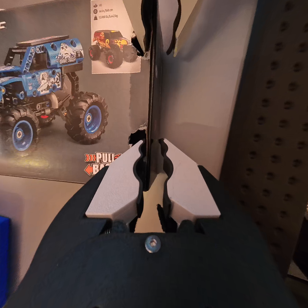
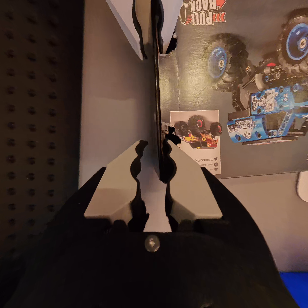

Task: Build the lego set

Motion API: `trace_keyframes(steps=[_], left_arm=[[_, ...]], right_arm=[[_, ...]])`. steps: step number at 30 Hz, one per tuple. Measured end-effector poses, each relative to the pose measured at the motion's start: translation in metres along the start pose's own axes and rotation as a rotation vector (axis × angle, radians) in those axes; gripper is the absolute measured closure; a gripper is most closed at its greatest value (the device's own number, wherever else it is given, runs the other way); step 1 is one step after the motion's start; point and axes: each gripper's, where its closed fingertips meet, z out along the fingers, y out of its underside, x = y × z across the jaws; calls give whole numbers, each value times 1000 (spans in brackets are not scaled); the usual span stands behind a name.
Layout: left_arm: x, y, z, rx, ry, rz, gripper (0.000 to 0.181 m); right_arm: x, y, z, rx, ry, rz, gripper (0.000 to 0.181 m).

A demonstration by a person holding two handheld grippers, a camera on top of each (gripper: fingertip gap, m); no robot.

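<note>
The lego set box (image 1: pixel 66 103) shows a blue monster truck on its face; it also shows in the right wrist view (image 2: pixel 233 86), upside down. Its end flap (image 1: pixel 154 100) stands out edge-on, with torn cardboard at both corners. My left gripper (image 1: pixel 153 141) is shut on one end of the flap. My right gripper (image 2: pixel 155 141) straddles the other end of the flap (image 2: pixel 157 91): its right finger touches the flap, and a gap shows at its left finger. Each gripper faces the other along the flap: the right one appears at the top of the left wrist view (image 1: pixel 158 41), the left one at the top of the right wrist view (image 2: pixel 152 50).
A dark pegboard panel (image 1: pixel 275 116) stands close beside the flap, also in the right wrist view (image 2: pixel 33 100). A blue block (image 1: pixel 4 250) sits at the table's edge, also in the right wrist view (image 2: pixel 293 286). A white rounded object (image 2: pixel 302 188) lies near the box.
</note>
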Motion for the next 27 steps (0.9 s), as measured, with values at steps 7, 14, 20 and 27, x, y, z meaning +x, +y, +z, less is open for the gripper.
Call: trace_keyframes(steps=[7, 14, 20, 27], left_arm=[[-1, 4, 0, -16, -103, 6, 163], [-2, -1, -4, 62, -243, 17, 164], [-2, -3, -1, 51, -252, 26, 166], [-1, -4, 1, 79, -237, 14, 165]], right_arm=[[7, -8, -13, 39, 259, -91, 164], [-6, -21, -13, 191, 425, -161, 171], [-10, -27, -7, 202, 501, -239, 175], [-2, -25, -8, 203, 611, -265, 173]])
